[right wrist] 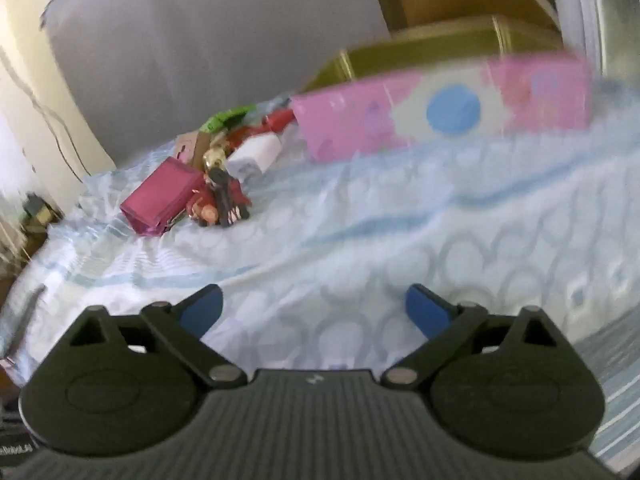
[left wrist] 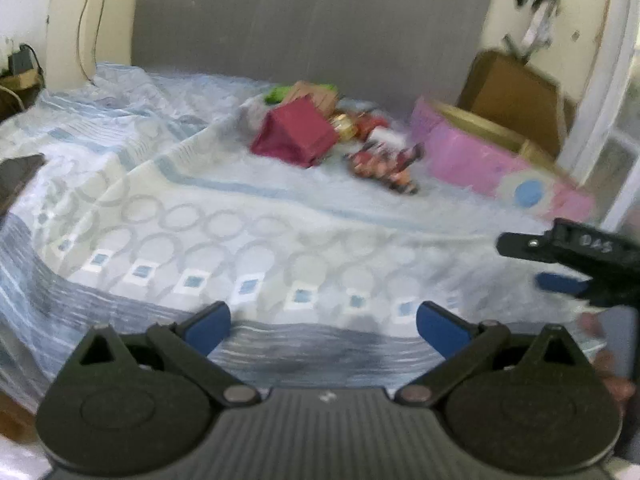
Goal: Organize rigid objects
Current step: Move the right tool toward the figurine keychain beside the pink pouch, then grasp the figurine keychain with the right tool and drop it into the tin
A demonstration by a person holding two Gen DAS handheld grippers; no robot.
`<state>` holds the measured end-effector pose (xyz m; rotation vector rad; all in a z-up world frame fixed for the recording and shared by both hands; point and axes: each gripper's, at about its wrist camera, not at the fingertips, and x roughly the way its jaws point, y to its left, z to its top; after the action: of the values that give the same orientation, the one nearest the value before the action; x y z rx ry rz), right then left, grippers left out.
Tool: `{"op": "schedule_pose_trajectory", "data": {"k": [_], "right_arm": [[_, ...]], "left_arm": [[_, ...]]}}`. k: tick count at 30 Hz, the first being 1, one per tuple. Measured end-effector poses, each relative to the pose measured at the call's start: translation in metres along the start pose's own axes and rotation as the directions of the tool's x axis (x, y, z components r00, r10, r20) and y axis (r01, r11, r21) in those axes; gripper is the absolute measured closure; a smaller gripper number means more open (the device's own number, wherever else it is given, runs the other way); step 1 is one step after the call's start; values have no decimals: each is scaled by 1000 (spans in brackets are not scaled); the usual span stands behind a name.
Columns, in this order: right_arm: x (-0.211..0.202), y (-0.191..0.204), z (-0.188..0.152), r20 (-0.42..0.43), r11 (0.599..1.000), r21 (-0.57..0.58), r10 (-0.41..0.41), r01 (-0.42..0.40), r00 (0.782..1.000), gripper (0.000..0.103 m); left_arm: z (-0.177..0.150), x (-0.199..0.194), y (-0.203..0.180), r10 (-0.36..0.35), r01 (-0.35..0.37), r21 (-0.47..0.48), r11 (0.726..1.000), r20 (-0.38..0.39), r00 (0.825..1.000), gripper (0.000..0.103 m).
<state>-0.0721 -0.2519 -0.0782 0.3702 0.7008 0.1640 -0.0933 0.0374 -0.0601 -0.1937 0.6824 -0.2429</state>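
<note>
Two grippers were up, both with fingers spread wide and nothing between them: the left gripper and the right gripper, each hovering over bare bedspread and tilted down toward it. One loose pile of small rigid things lay ahead of the left fingers, slightly to their right and well apart from them; from the right fingers the same pile sat ahead and off to their left, also well apart. Neither hand looked clearly nearer, though the right gripper stood closer to the pink box, which lay ahead of its fingers and a little right. Count, as far as blur allowed: one maroon box on the near-left edge of the pile, one reddish figurine cluster just beside it toward the pink box, one green item at the back, one tan carton behind the maroon box, one white piece; smaller bits could not be separated. One pink box with a gold inner wall, its long axis running away from the left fingers toward the right, stood open-topped, one brown cardboard carton behind it. Judged that the pink box was the likely bin and that the coming move turned on reaching forward across the bed to the pile first. One dark flat object lay far left of the left fingers.
</note>
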Motion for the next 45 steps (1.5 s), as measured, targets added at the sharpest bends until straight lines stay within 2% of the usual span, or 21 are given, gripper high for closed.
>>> {"op": "schedule_pose_trajectory", "data": {"k": [3, 6, 7, 8, 9, 10, 12, 14, 16, 19, 22, 26, 28, 31, 34, 36, 39, 42, 43, 44, 45], "right_arm": [[-2, -7, 0, 18, 999, 7, 46, -46, 999, 3], [1, 4, -1, -10, 992, -119, 31, -32, 999, 3], [3, 10, -2, -28, 983, -183, 15, -20, 999, 14], [4, 15, -1, -36, 975, -222, 16, -23, 999, 31], [5, 16, 3, -43, 972, -234, 22, -31, 999, 65], [9, 20, 10, -61, 971, -230, 48, -61, 997, 72], [15, 30, 25, -38, 963, -239, 117, -123, 992, 71], [27, 50, 38, -7, 932, -328, 158, -152, 987, 70], [51, 65, 49, -8, 899, -409, 167, -155, 986, 56], [104, 77, 62, -69, 895, -413, 154, -169, 986, 47], [132, 70, 62, -102, 891, -419, 147, -177, 984, 52], [89, 47, 57, -104, 890, -390, 214, -237, 971, 58], [58, 29, 42, -83, 884, -422, 184, -202, 979, 58], [13, -8, 18, -24, 892, -442, 96, -96, 995, 58], [-26, -41, -2, 76, 893, -447, -33, 63, 997, 57], [-45, -59, -12, 117, 896, -426, -86, 129, 989, 54], [-54, -78, -20, 126, 917, -373, -101, 141, 987, 49], [-56, -90, -22, 145, 934, -339, -69, 115, 987, 48], [-56, -91, -23, 150, 933, -342, -66, 115, 986, 51], [-56, -91, -24, 163, 929, -349, -71, 125, 984, 53], [-54, -92, -22, 170, 931, -343, -70, 125, 983, 58]], "left_arm": [[5, -5, -1, -53, 52, 34, 998, 29, 998, 1], [34, -2, 4, -73, 68, 65, 996, 74, 995, 11], [44, 0, 8, -84, 78, 63, 995, 84, 993, 12], [57, 3, 12, -95, 91, 54, 994, 88, 992, 12], [68, 8, 16, -109, 106, 35, 994, 92, 990, 12], [79, 12, 19, -122, 121, 17, 993, 93, 988, 13], [94, 22, 20, -129, 130, 0, 992, 92, 987, 17], [98, 27, 24, -135, 136, -11, 991, 84, 987, 24], [98, 28, 25, -152, 156, -40, 987, 78, 985, 24], [93, 30, 30, -162, 165, -45, 985, 57, 985, 24], [91, 32, 27, -161, 162, -25, 986, 40, 986, 28], [96, 44, 9, -211, 211, -3, 977, 1, 977, 30], [96, 56, -12, -274, 276, 28, 961, -43, 961, 31], [91, 76, -56, -374, 385, 82, 919, -129, 919, 33], [80, 92, -107, -451, 482, 120, 868, -214, 866, 36], [69, 102, -141, -490, 537, 135, 833, -273, 828, 37], [55, 116, -180, -502, 578, 160, 800, -349, 792, 37], [40, 131, -201, -491, 588, 147, 795, -411, 768, 36], [37, 134, -203, -513, 607, 112, 787, -429, 744, 42], [36, 134, -205, -518, 611, 100, 785, -434, 737, 42], [39, 132, -208, -506, 601, 117, 791, -426, 750, 42]]}}
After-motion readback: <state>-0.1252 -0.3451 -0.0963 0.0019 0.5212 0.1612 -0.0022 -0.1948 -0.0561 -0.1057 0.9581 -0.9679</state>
